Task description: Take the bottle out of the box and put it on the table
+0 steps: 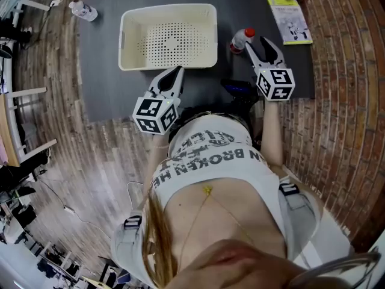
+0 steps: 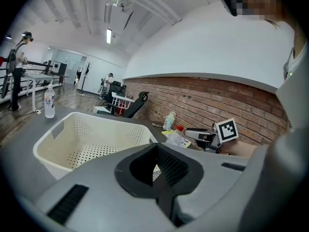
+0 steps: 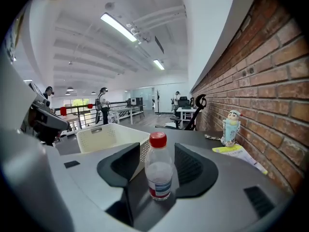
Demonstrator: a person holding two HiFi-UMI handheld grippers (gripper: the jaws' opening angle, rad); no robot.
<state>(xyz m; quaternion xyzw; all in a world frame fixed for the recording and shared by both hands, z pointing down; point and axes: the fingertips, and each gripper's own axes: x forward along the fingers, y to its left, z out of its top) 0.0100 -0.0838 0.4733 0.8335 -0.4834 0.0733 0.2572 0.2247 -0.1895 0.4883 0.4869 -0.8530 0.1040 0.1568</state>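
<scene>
A clear bottle [image 1: 240,41] with a red cap stands upright on the dark table [image 1: 102,71], just right of the white perforated box [image 1: 168,9]. The box looks empty inside. My right gripper [image 1: 257,41] is open beside the bottle. In the right gripper view the bottle [image 3: 159,175] stands between the two pads with a gap on each side, and my right gripper [image 3: 157,151] does not press on it. My left gripper [image 1: 177,71] hovers at the box's near side, shut with nothing in it. In the left gripper view my left gripper [image 2: 155,151] points over the box [image 2: 53,144].
A second clear bottle [image 1: 83,9] stands at the table's far left corner. A yellow-green booklet [image 1: 290,20] and a small figurine [image 3: 231,126] lie at the far right, by the brick wall. The table's near edge is close to my body. People stand far off in the room.
</scene>
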